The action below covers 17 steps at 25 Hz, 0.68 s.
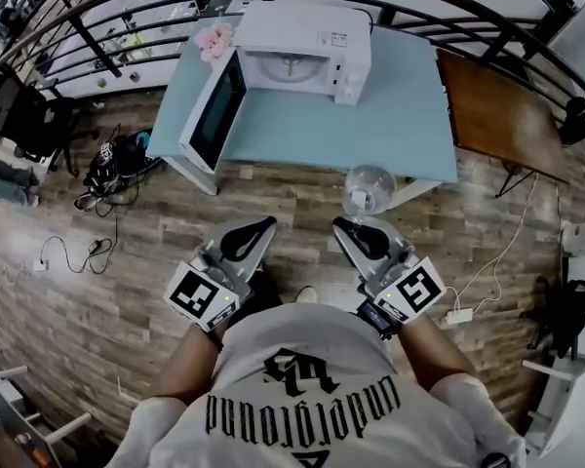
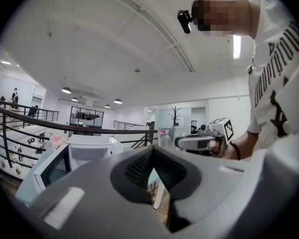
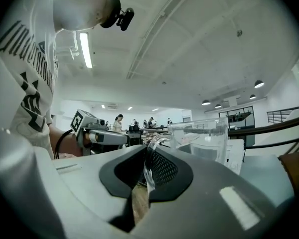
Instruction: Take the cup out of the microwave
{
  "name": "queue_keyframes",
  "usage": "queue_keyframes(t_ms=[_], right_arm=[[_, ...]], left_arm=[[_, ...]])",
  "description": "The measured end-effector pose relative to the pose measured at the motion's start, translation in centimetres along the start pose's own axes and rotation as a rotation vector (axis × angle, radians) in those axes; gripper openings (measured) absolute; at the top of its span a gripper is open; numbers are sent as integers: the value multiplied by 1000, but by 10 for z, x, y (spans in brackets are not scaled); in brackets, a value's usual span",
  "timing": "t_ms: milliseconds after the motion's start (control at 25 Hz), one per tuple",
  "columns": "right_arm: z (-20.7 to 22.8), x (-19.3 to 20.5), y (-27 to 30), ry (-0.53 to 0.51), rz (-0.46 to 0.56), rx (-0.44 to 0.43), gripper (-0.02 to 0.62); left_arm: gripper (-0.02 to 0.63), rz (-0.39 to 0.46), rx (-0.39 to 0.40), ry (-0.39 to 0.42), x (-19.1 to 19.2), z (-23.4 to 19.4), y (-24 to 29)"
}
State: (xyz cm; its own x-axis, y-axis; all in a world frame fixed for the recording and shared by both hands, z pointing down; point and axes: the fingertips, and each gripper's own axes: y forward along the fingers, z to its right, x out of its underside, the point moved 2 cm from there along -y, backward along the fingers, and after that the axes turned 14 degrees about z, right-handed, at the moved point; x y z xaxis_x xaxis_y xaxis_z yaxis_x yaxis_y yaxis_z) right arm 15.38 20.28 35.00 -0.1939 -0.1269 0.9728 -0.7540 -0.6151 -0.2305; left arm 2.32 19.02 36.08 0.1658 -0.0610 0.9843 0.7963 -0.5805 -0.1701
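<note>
Already, in the head view, the clear glass cup (image 1: 369, 188) is hanging outside the microwave (image 1: 307, 57), near the front edge of the light blue table (image 1: 409, 125) and partly over the wooden floor (image 1: 273, 198). The microwave door (image 1: 214, 113) is standing wide open, and the chamber is looking empty. The right gripper (image 1: 345, 223) is carrying the cup in front of the person, and the left gripper (image 1: 269, 223) is pointing forward beside it, well apart from the cup. I think the main danger is coming from this thin grip: the cup is hanging by one side only, so it may be turning or slipping out if the hand is jerking, and a fall on the hard floor would probably be breaking the glass. A low swing could also be knocking it against the table edge. In the left gripper view, the two dark pads are pressing against each other with nothing between them, so this claw is closed and empty. In the right gripper view, the claw is almost closed and is pinching the cup's transparent handle (image 3: 148, 173) between its pads, while the body of the cup is standing just beyond the jaws, upright as far as I can judge.
</note>
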Motion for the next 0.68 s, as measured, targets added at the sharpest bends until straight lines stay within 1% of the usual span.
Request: queue_keyframes(t_ms=[400, 680], right_arm=[[-13, -8, -20, 4, 17, 1, 15], [-18, -8, -20, 10, 21, -6, 15]], left_arm=[[49, 6, -6, 9, -6, 22, -7], [49, 9, -13, 12, -7, 23, -8]])
